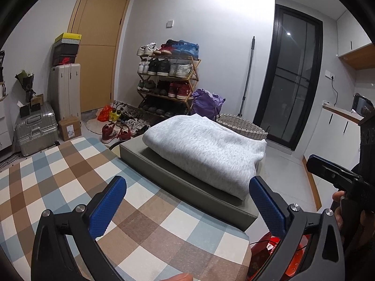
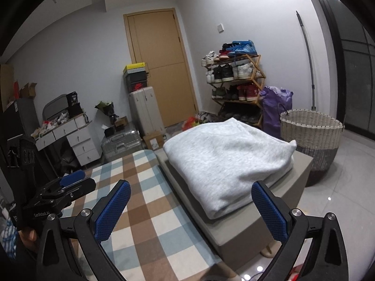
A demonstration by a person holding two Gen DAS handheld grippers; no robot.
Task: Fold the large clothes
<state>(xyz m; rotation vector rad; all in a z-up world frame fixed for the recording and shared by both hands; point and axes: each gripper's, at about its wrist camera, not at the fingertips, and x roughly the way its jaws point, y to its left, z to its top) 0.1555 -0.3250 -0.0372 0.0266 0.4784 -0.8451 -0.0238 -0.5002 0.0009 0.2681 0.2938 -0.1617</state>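
Left wrist view: left gripper (image 1: 187,201) spread empty, right gripper (image 2: 191,205) likewise, both just short of the folded grey garment (image 2: 229,161) on the grey cushion (image 1: 201,192); a careless nudge could slide it off toward the wicker basket (image 2: 311,126) beyond

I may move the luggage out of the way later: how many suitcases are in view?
2: an upright pale suitcase beside the door, under shoeboxes, and a silver suitcase lying flat on the floor in front of it. More may be hidden behind the clutter.
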